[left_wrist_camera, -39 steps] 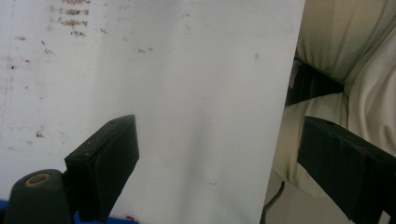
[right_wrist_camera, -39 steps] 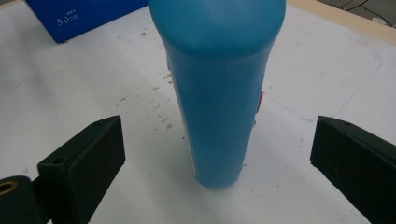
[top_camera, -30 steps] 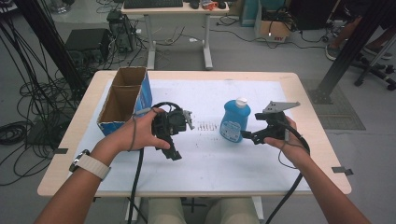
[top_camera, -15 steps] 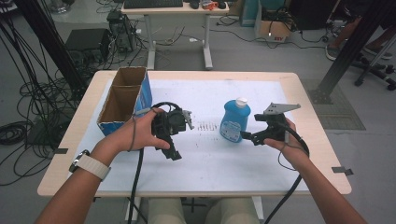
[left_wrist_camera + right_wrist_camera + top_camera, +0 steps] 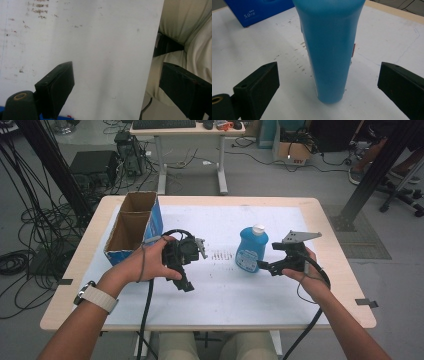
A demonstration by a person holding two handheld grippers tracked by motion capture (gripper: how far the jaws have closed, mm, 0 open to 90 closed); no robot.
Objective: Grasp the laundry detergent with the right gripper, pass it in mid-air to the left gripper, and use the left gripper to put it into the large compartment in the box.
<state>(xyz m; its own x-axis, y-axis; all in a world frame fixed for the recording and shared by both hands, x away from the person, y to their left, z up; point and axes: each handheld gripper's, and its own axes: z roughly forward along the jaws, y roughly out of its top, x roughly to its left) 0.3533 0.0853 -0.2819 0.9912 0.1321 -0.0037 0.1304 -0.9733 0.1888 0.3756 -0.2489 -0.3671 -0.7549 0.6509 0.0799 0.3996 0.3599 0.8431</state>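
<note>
A blue bottle (image 5: 251, 251) with a white cap stands upright on the white sheet, right of the table's middle. My right gripper (image 5: 263, 266) is open just right of it, jaws pointing at its lower part. In the right gripper view the bottle (image 5: 329, 45) stands just ahead of the right gripper (image 5: 329, 73), between the lines of the two wide-apart jaws, which do not touch it. My left gripper (image 5: 184, 281) is held over the sheet left of centre, angled down toward the near edge. In the left gripper view the left gripper (image 5: 117, 82) is open with nothing between its jaws.
An open blue cardboard box (image 5: 156, 222) stands at the table's left, seen also as the blue box (image 5: 259, 10) behind the bottle. The near edge of the table (image 5: 147, 75) and the person's trousers (image 5: 190, 32) lie below the left gripper. Faint marks (image 5: 222, 255) dot the sheet.
</note>
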